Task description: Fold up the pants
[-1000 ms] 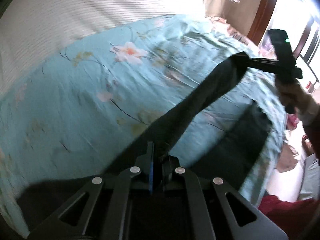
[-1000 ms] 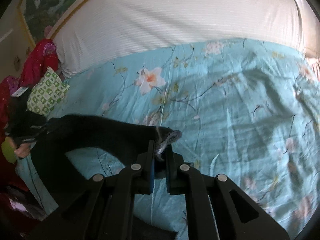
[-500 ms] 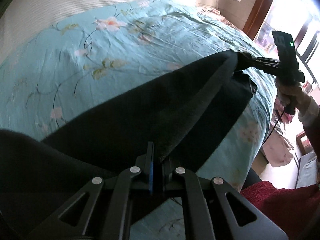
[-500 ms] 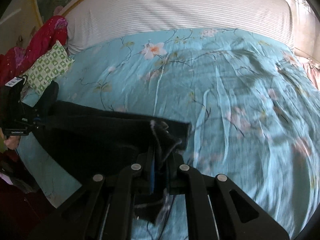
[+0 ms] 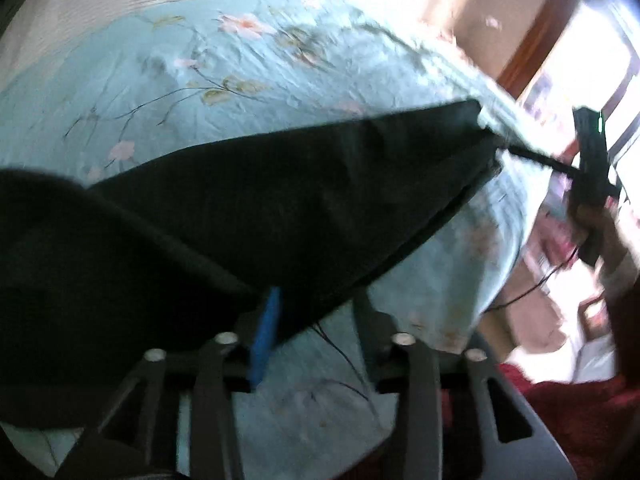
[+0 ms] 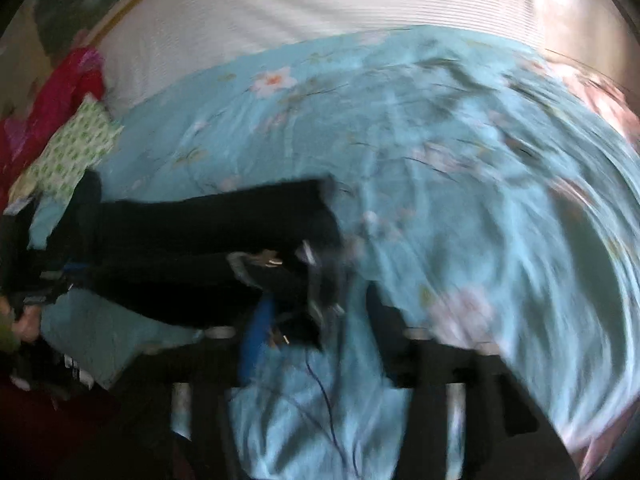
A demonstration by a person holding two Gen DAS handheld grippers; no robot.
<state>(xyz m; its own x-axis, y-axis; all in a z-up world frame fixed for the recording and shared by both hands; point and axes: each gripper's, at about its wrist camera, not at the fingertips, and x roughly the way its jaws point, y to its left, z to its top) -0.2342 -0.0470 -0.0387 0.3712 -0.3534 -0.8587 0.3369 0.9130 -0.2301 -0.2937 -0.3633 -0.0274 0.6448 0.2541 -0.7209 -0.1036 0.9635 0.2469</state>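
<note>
Black pants [image 5: 280, 200] lie spread on the turquoise flowered bedcover [image 5: 200, 72]. Both the left gripper [image 5: 316, 312] and right gripper [image 6: 316, 320] have jaws apart, holding nothing. The pants seem laid out; further folds probably remain.

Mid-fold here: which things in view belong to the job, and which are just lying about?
Job:
black pants
left gripper
right gripper
floral bedspread, the folding surface

Lying about:
green-patterned pillow
red cloth
striped white blanket
</note>
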